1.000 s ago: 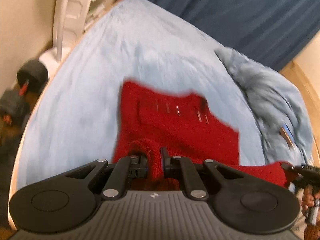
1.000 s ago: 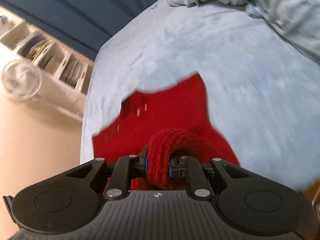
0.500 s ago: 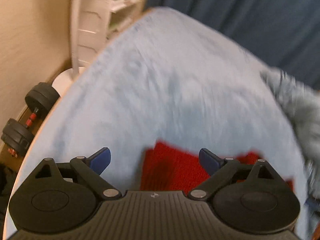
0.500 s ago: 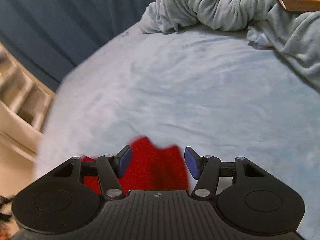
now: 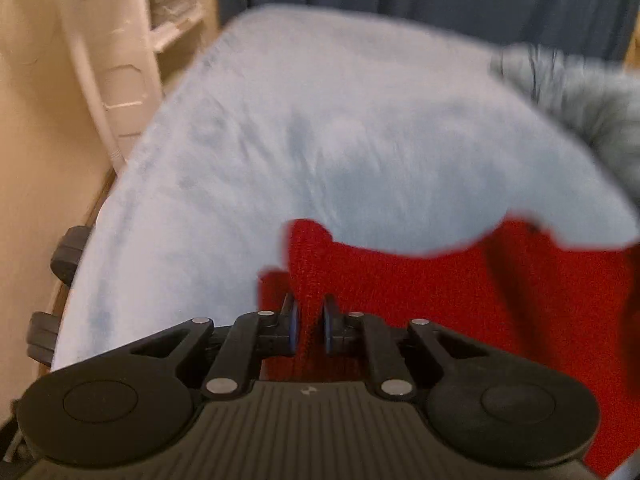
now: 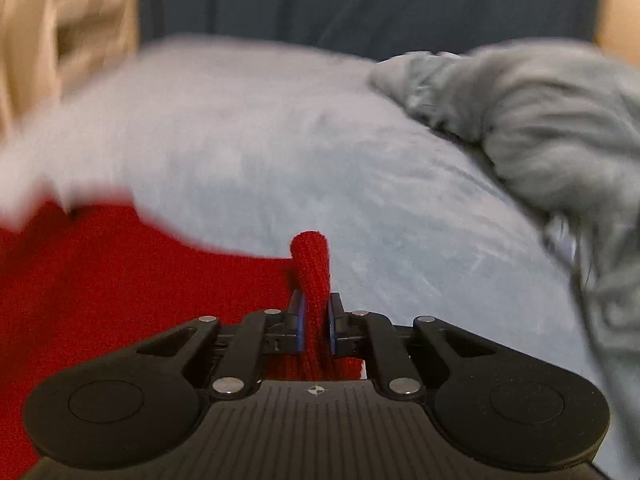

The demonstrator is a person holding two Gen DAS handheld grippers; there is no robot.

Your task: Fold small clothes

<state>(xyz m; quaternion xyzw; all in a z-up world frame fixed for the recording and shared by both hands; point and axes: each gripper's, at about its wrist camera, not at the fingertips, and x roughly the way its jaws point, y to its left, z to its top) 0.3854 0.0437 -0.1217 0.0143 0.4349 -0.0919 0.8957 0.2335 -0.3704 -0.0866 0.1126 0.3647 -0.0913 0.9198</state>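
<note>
A red knitted garment (image 5: 460, 292) lies on the light blue bed cover (image 5: 320, 140). My left gripper (image 5: 307, 326) is shut on its near left edge, and a fold of red knit stands up between the fingers. In the right wrist view the garment (image 6: 120, 280) spreads to the left, and my right gripper (image 6: 316, 326) is shut on a pinched-up fold (image 6: 312, 256) at its right edge. Both views are blurred by motion.
A crumpled grey-blue blanket (image 6: 540, 128) is heaped on the right of the bed; it also shows in the left wrist view (image 5: 580, 100). A white fan stand (image 5: 116, 80), shelves and dumbbells (image 5: 56, 288) stand beside the bed's left edge. Dark blue curtains (image 6: 360, 4) hang behind.
One second ago both grippers held the garment; half a second ago both were open over it. Now both are shut on new spots at its near edges.
</note>
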